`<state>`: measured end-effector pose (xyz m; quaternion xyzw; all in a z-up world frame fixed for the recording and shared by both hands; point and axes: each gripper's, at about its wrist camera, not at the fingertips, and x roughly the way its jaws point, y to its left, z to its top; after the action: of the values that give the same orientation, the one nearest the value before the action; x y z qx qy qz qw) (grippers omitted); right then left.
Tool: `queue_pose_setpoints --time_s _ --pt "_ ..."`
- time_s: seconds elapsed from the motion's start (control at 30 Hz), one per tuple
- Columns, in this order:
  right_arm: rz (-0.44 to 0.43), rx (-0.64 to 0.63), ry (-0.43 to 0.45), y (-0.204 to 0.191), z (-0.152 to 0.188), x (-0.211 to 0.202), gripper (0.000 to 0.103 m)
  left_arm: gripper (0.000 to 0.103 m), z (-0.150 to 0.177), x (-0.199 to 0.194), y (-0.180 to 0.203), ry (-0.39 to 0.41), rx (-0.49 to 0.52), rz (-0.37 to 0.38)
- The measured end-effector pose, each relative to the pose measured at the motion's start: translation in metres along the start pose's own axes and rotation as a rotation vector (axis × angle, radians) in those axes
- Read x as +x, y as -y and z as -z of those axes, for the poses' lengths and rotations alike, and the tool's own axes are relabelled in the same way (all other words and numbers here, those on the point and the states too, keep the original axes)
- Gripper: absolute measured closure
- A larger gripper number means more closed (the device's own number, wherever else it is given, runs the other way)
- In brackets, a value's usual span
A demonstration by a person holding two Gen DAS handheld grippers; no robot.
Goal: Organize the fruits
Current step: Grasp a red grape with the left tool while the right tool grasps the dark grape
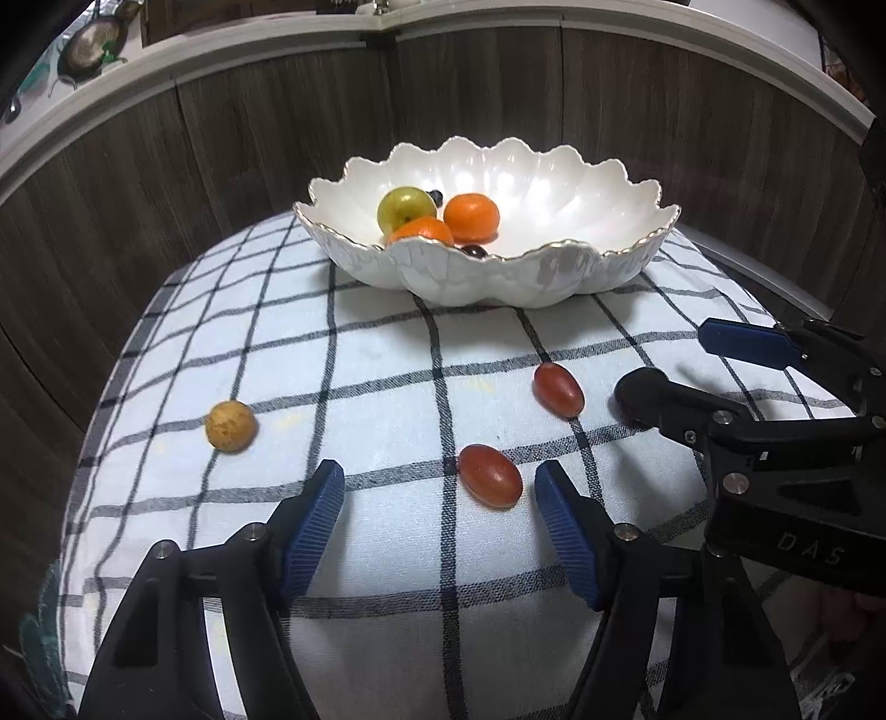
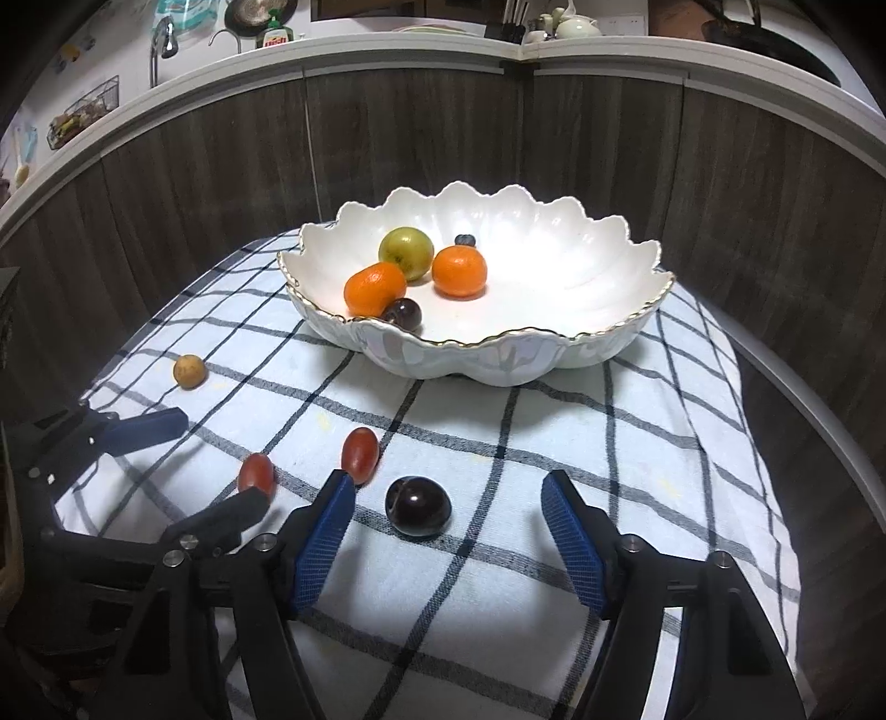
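On the checked cloth (image 1: pixel 387 354) lies a red grape (image 1: pixel 490 475) between the fingers of my left gripper (image 1: pixel 440 490), nearer the right finger and untouched; the jaws stand open. A second red grape (image 1: pixel 558 389) lies just beyond it. My right gripper (image 2: pixel 448 493) is open around a dark round plum (image 2: pixel 418 507) without touching it. A tan round fruit (image 1: pixel 231 426) sits alone at the left. The white scalloped bowl (image 1: pixel 554 252) behind holds a green fruit (image 1: pixel 406 207), two mandarins, a dark grape and a blueberry. Each gripper shows at the side of the other's view.
A dark wood-panel wall (image 2: pixel 221 166) curves closely behind the bowl, with a white counter ledge (image 2: pixel 387 50) above carrying kitchen items. The cloth (image 2: pixel 637 443) ends at the table's rounded edge on both sides.
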<state>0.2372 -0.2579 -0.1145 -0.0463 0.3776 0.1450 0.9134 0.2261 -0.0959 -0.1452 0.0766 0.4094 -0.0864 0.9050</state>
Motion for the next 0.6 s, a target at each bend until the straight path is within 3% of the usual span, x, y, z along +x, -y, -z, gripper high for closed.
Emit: queue_pose_setpoints --time_s 0.17,0.53,0.6 --pt "-0.011 0.003 -0.025 -0.001 -0.001 0.007 0.038 0.035 0.0 0.004 0.005 -0.008 0.001 0.017" --pt "-0.026 0.008 -0.059 -0.005 -0.001 0.016 0.041 0.054 0.001 0.007 0.008 -0.01 0.007 0.034" --pt "-0.024 0.016 -0.068 -0.004 -0.001 0.018 0.048 0.054 0.001 0.008 0.007 -0.011 0.007 0.035"
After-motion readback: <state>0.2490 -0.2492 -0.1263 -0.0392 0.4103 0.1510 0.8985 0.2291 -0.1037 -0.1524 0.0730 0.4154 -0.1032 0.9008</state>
